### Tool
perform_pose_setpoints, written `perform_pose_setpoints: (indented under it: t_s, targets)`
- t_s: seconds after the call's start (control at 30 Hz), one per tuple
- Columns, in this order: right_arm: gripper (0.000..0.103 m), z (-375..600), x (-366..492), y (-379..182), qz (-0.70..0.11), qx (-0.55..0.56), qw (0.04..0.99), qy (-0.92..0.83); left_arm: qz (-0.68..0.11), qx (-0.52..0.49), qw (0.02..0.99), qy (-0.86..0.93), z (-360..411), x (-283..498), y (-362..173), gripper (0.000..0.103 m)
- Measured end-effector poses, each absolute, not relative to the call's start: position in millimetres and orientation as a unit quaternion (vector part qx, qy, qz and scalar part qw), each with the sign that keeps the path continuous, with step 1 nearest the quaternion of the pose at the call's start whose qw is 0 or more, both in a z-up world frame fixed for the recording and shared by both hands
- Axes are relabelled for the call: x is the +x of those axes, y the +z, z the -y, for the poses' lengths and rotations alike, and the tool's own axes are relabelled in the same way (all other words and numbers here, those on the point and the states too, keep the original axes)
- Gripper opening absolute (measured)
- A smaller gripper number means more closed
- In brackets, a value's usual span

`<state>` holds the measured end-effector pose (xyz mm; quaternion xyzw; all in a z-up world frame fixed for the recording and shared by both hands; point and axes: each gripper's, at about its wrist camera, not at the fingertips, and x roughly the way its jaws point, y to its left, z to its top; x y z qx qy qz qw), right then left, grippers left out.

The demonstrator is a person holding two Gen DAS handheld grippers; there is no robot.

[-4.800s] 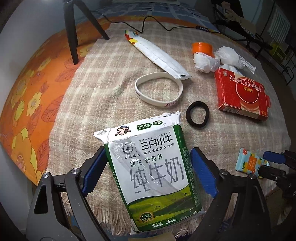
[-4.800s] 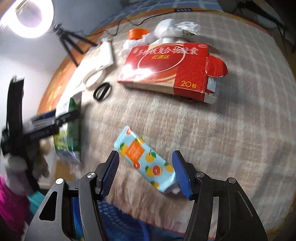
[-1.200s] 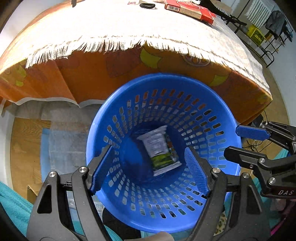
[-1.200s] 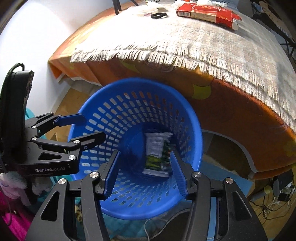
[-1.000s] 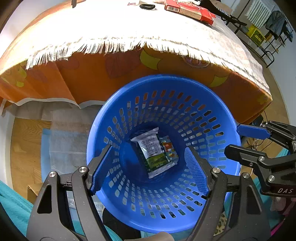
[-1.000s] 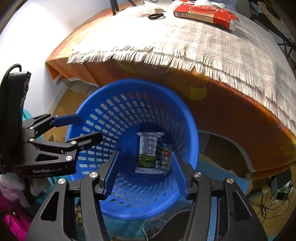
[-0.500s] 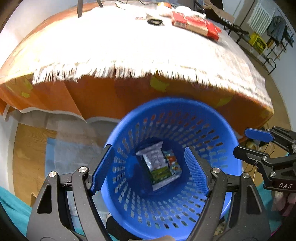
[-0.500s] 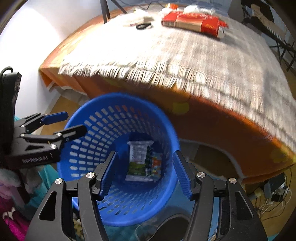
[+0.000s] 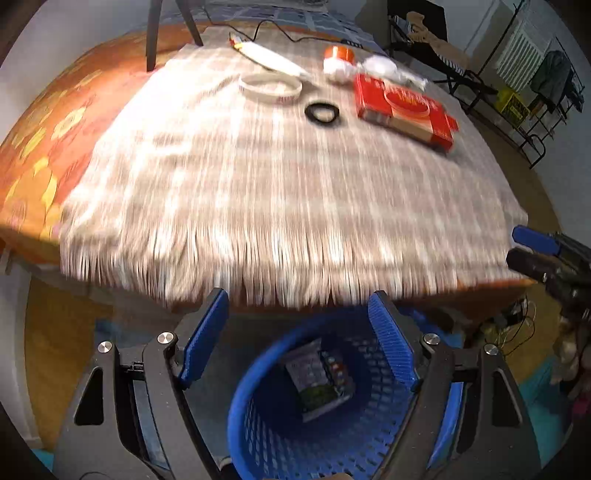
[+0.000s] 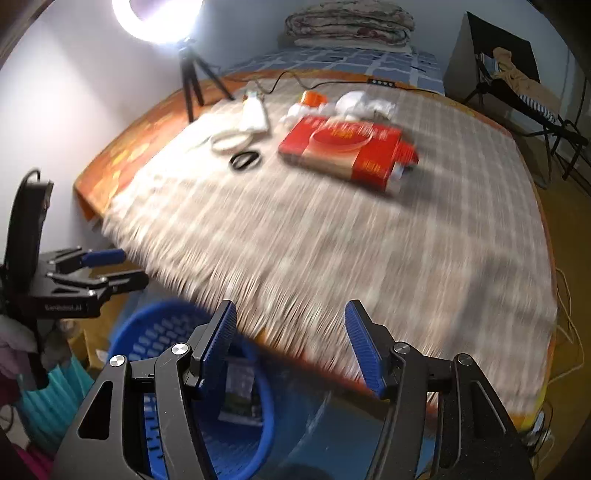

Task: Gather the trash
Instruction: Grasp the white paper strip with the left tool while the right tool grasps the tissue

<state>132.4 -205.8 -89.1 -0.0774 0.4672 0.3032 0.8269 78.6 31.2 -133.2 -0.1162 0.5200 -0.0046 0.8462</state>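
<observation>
My left gripper (image 9: pixel 297 336) is open and empty, above the blue basket (image 9: pixel 258 424) on the floor in front of the table. Inside the basket lie the milk pouch (image 9: pixel 310 373) and a small orange-print packet (image 9: pixel 340 373). My right gripper (image 10: pixel 290 341) is open and empty over the table's fringed edge, with the basket (image 10: pixel 155 332) low at its left. Far back on the checked cloth (image 9: pixel 277 177) lie a red box (image 9: pixel 402 105), a black ring (image 9: pixel 322 112), a white band (image 9: pixel 269 85), a long white wrapper (image 9: pixel 267 57), crumpled tissues (image 9: pixel 338 70) and an orange cap (image 9: pixel 339 53).
A tripod leg (image 9: pixel 151 33) stands at the table's back left, and a black cable (image 9: pixel 280 29) runs along the far edge. A ring light (image 10: pixel 159 14) glares in the right wrist view. Folding chairs (image 9: pixel 443 55) stand at the right. Both views are motion-blurred.
Both grippers have risen from over the basket and tilted up toward the tabletop. The basket slid down in both views and the far trash came into view. The pouch and packet stay in the basket.
</observation>
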Motion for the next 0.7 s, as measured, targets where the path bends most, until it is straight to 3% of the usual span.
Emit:
perform_pose_setpoints:
  t_s: [0.7]
  targets:
    - [0.06,176,333,-65,-0.461,-0.006,0.845,0.27,-0.484,-0.134,0.864,0.029,-90,251,-104,0.077]
